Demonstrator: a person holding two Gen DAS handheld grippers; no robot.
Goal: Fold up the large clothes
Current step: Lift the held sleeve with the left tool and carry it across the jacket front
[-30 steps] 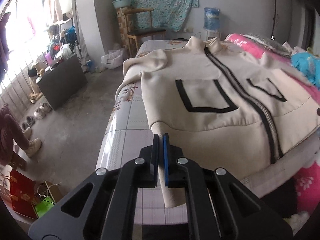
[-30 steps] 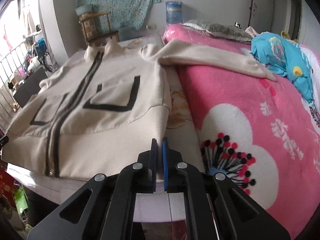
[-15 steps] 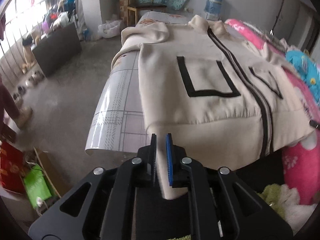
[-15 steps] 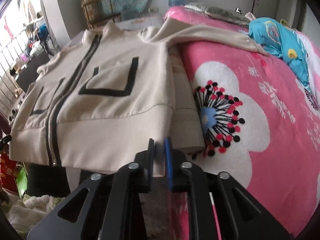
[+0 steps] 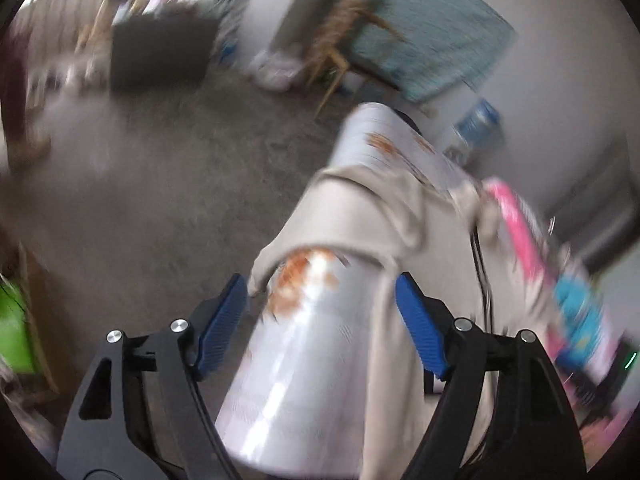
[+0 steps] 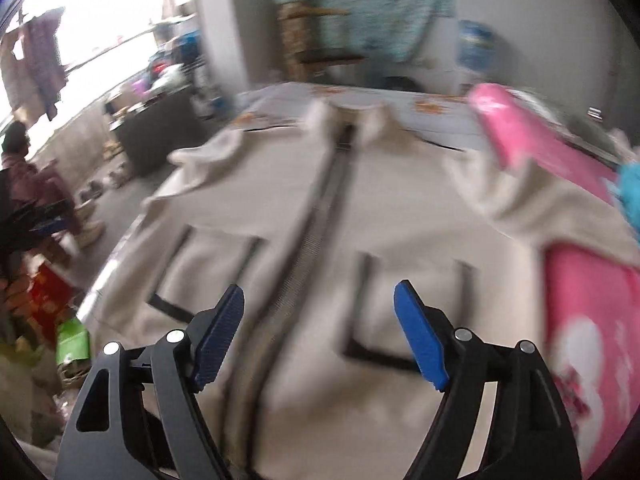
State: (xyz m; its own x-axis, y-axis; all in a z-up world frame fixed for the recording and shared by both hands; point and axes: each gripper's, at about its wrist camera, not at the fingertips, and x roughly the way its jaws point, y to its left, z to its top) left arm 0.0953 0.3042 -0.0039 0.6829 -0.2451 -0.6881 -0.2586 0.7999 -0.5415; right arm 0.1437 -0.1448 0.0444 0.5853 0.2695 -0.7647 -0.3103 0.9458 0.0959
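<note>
Cream fabric fills both views: we see a zip-front jacket [image 6: 328,216] lying flat, front side up, on a bed [image 5: 304,364] covered with a glossy white sheet printed in orange. From the right wrist camera, the right tongs [image 6: 320,332] hover over the lower front of the jacket; their blue pads [image 6: 418,336] are spread wide and are opening, with nothing pinched between them. The dark zip [image 6: 308,236] runs away from the tongs toward the collar, slightly left of their midline, and a black-outlined pocket [image 6: 404,308] sits between and just beyond the pads. A pink blanket [image 6: 580,320] lies to the right of these tongs.

From the left wrist camera, the left tongs [image 5: 322,320] are likewise spread and opening, empty. Bare sheet shows between their pads; the jacket's side edge runs along the inside of the right pad, and a sleeve [image 5: 360,204] drapes over the bed edge just beyond. We cannot tell whether the left pad touches the cuff beside it. Grey floor [image 5: 160,184] lies to the left. Both views are motion-blurred.
</note>
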